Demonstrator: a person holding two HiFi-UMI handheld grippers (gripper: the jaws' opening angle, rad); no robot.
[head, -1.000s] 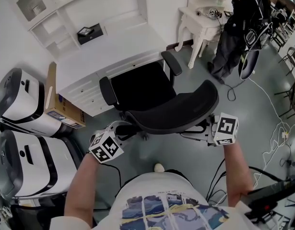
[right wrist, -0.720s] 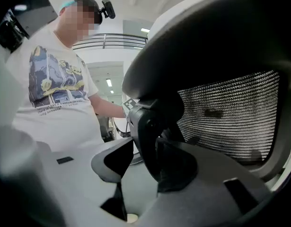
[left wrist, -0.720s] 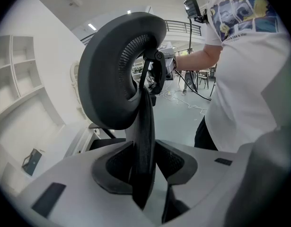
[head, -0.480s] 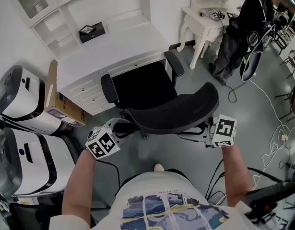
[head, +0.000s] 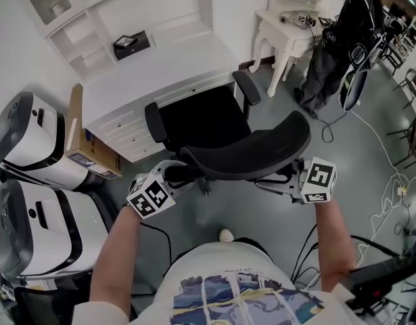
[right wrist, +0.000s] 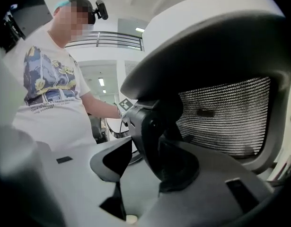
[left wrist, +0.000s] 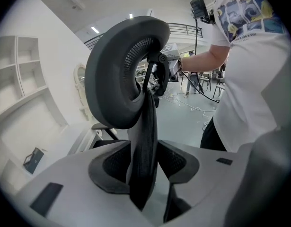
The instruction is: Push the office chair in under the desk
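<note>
Head view: a black mesh office chair (head: 208,124) is being shown at the centre, its seat lying against the front of the white desk (head: 153,66) at upper left, seemingly not fully tucked under. Its curved backrest (head: 255,151) is being flanked by the left gripper (head: 174,175) and the right gripper (head: 282,180).

Left gripper view: the backrest's dark edge is being straddled loosely by jaws that have just been opening.

Right gripper view: the black backrest frame (right wrist: 154,126) is being straddled likewise, with a gap beside one pad. These jaws have also just been opening.

With both holds slackened, the chair could be swivelled by an uneven push, and an armrest (head: 247,87) knocked against the desk.
</note>
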